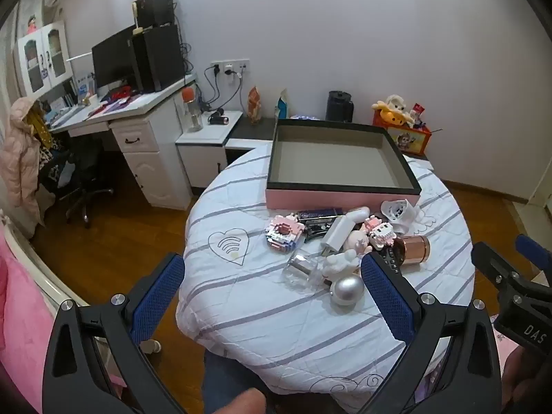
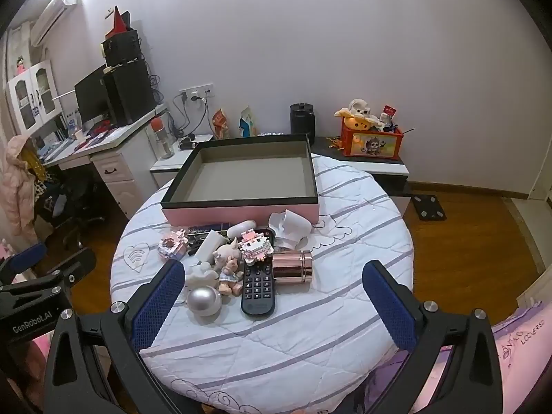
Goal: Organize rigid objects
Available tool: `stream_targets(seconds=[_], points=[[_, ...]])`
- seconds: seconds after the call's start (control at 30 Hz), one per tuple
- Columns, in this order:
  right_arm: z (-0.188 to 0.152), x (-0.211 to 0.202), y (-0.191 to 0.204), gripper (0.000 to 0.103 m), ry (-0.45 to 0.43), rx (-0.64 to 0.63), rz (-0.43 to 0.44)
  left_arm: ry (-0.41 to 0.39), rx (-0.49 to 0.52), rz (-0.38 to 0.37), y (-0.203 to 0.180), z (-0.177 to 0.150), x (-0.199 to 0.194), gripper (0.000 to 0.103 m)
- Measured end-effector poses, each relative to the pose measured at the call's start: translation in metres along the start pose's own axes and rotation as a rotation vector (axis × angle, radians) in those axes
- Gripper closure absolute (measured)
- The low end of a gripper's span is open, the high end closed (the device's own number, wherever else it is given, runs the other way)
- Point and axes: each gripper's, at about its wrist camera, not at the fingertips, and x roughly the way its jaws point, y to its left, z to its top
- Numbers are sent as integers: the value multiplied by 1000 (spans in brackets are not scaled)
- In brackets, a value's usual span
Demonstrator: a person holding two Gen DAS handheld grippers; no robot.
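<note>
Round table (image 2: 345, 310) under a striped white cloth; at its far side an open pink box (image 2: 241, 214) with a bare grey floor. Left gripper (image 1: 272, 286) and right gripper (image 2: 272, 293) hover spread wide, holding nothing. Just before the box sits a touching heap: black remote (image 2: 257, 286), rose-gold canister (image 2: 292, 267), silver ball (image 2: 203, 298).

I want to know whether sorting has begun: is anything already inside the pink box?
No, the pink box shows only its bare grey floor, while the objects lie piled on the table in front.

On the round table (image 2: 345, 310), the open box (image 2: 241, 181) sits toward the frame's top; the remote (image 2: 258, 286) lies in the clutter just below it.
</note>
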Motion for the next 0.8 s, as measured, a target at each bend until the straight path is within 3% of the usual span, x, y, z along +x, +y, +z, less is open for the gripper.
stream_targets(seconds=[0.13, 0.17, 0.4, 0.6, 0.73, 0.8], points=[[0, -1, -1, 0, 0, 5, 3, -4, 12, 13, -2, 0, 0, 0], [0, -1, -2, 0, 0, 5, 3, 26, -2, 19, -1, 2, 2, 0], [-3, -1, -3, 0, -4, 3, 2, -36, 26, 53, -12, -4, -4, 0], [-1, 1, -14, 0, -6, -2, 26, -20, 4, 28, -16, -6, 0, 0], [-3, 4, -17, 0, -14, -14, 56, 7, 27, 75, -25, -10, 6, 0], [-2, 8, -19, 0, -15, -19, 74, 30, 4, 54, -26, -10, 9, 0]])
